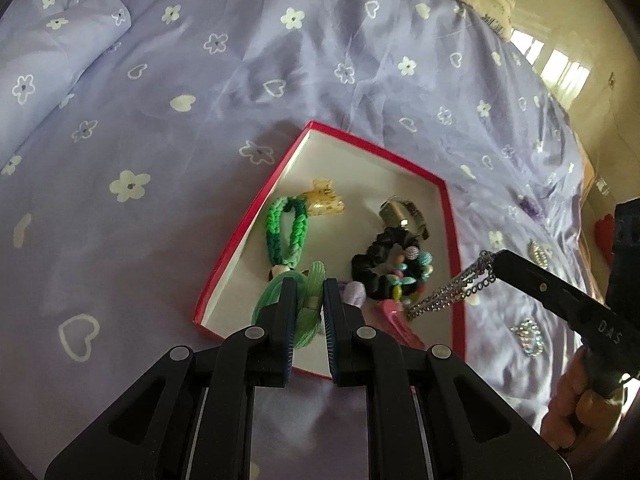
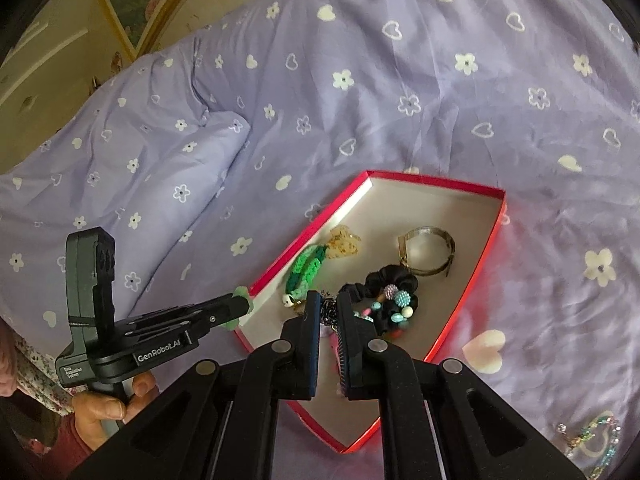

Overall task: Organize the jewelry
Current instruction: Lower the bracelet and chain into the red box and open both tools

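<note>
While both tools carry stock over the red box (image 1: 256, 216): left gripper (image 1: 310, 300) clamped on a soft, light green hair tie (image 1: 276, 300); right gripper (image 2: 328, 312) pinched on a limp, slippery silver chain (image 1: 448, 288), best held mid-length. Bare box floor lies beyond both tips; low rim walls beside them could snag dangling ends.

bed (image 1: 240, 80) | red box (image 1: 450, 216), pillow (image 1: 60, 60), sparkly bracelet (image 1: 530, 338)
</note>
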A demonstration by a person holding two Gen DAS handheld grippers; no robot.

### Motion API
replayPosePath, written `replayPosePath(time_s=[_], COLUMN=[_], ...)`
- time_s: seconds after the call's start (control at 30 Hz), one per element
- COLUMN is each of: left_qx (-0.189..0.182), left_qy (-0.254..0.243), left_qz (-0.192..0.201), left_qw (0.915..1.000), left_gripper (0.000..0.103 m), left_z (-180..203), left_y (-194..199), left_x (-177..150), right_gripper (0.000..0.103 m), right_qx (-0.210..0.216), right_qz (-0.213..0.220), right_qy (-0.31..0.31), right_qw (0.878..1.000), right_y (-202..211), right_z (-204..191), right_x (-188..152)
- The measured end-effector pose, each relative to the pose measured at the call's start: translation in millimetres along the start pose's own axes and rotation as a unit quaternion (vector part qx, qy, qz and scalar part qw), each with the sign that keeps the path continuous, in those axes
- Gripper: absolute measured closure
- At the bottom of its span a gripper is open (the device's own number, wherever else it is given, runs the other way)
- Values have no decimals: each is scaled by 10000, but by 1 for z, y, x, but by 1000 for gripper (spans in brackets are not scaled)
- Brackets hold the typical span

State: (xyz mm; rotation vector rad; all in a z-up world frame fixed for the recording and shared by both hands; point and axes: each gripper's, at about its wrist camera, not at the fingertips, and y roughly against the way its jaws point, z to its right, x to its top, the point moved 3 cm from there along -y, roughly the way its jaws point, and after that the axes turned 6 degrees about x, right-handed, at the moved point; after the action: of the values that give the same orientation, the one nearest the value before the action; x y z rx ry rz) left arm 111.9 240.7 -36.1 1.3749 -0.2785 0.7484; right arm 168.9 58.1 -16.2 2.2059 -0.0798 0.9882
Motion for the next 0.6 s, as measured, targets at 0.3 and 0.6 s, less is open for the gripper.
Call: replayPosePath(time_s=[0.3,0.6], left_qx=[150,213], left_qy=[-69,-83], left_qz=[-263,-422], left_qw=[9995,9988], left_gripper=[92,91], left_z=[-2,-3], left_y=[-31,-45], left_x=[-8,-15], right_gripper=[96,96], right_qx=[-53,-143], right_qz=[-289,-517], right_qy=[-172,-287], right_qw=[9994,9981], right_y=[-26,-42], right_z=[16,29], right_x=[-13,-23])
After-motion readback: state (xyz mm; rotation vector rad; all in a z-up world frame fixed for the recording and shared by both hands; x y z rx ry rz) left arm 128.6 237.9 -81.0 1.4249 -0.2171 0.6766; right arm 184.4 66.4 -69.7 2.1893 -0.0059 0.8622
